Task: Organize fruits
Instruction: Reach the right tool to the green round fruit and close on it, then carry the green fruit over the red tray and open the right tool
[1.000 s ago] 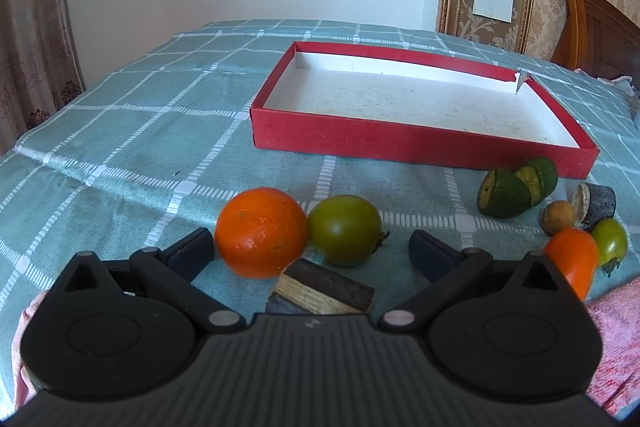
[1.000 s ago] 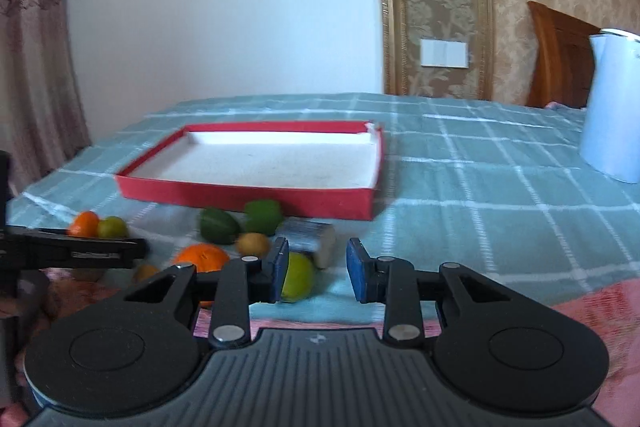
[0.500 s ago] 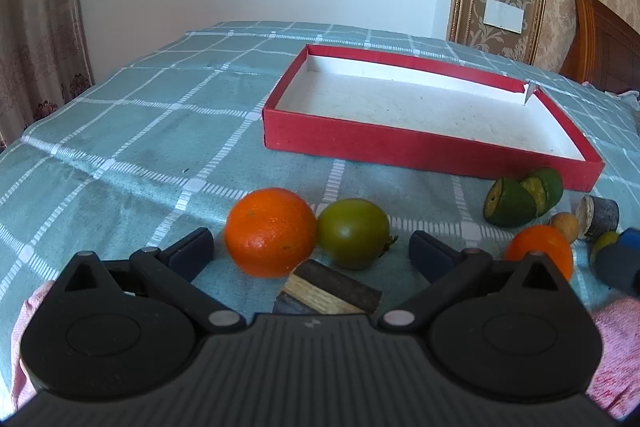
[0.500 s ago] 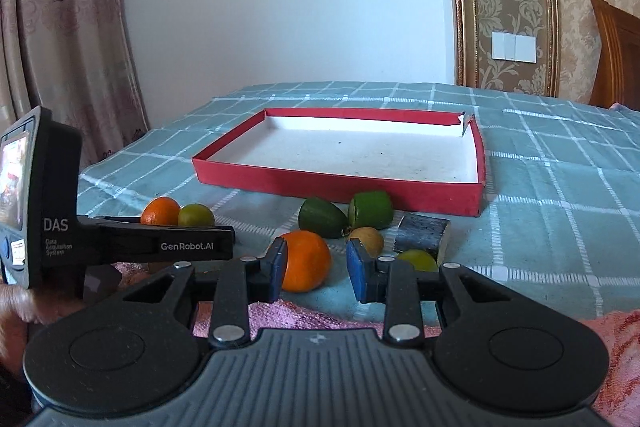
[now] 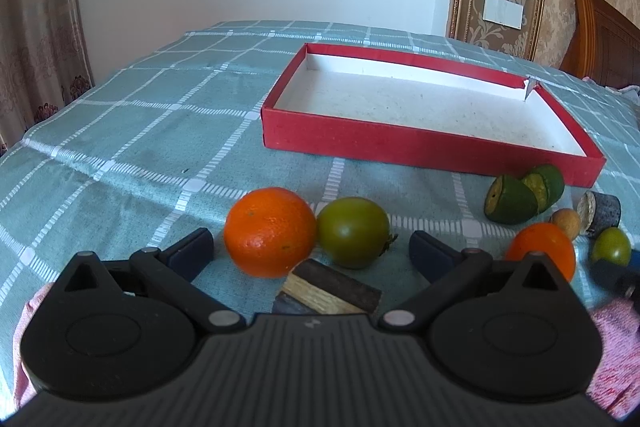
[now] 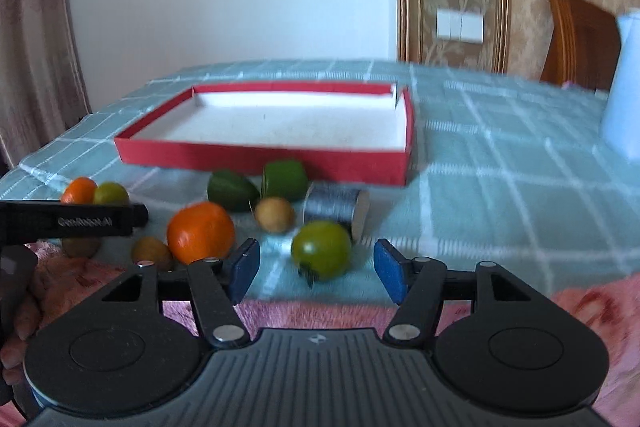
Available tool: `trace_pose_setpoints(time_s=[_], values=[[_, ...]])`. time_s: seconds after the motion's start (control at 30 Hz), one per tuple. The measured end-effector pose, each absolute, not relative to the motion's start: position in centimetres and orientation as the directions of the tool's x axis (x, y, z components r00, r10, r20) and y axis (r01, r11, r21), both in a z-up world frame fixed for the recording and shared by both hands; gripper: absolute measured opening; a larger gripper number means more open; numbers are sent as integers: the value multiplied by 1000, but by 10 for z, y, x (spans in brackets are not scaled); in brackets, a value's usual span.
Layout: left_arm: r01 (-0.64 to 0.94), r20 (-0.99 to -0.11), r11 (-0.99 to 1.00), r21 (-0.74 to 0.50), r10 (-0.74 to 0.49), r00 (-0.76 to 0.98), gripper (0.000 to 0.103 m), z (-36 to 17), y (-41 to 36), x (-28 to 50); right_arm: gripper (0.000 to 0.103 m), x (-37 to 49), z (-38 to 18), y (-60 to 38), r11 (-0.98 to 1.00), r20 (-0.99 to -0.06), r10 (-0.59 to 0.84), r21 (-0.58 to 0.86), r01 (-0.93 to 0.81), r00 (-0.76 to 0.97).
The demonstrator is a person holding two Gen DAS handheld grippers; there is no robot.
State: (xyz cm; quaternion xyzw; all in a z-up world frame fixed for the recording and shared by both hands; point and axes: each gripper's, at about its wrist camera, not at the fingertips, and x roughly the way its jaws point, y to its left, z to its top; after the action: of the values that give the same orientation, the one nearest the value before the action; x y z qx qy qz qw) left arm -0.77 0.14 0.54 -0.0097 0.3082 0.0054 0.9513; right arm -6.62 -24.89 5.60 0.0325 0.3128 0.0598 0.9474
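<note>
A teal checked bedspread (image 5: 132,131) carries a shallow red cardboard tray with a white floor (image 5: 420,141), which lies beyond all the fruit. A white jug (image 6: 624,87) stands at the far right, well apart from the tray. The left gripper (image 5: 310,249) is spread wide, its jaws flanking a large round orange (image 5: 270,231) that touches a green tomato (image 5: 353,233), with a dark wooden block (image 5: 332,289) just in front of them. The right gripper (image 6: 316,265) is also spread, a second green tomato (image 6: 321,249) between its pads but untouched; beside it sit a smaller orange (image 6: 200,231), a grey cylinder (image 6: 336,207) and two cut green fruit halves (image 6: 256,187)
</note>
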Motion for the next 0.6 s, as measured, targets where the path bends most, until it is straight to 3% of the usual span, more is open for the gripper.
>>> trace_pose_setpoints(time_s=[0.37,0.6], values=[[-15,-591,1000,-6,9,807,103,5,-1,-6,31,-79,81,-254,988,-484,146,108,-107,863],[-15,-592,1000,-5,9,806,103,5,-1,-6,31,-30,104,-261,991,-460,124,107,-84,879]])
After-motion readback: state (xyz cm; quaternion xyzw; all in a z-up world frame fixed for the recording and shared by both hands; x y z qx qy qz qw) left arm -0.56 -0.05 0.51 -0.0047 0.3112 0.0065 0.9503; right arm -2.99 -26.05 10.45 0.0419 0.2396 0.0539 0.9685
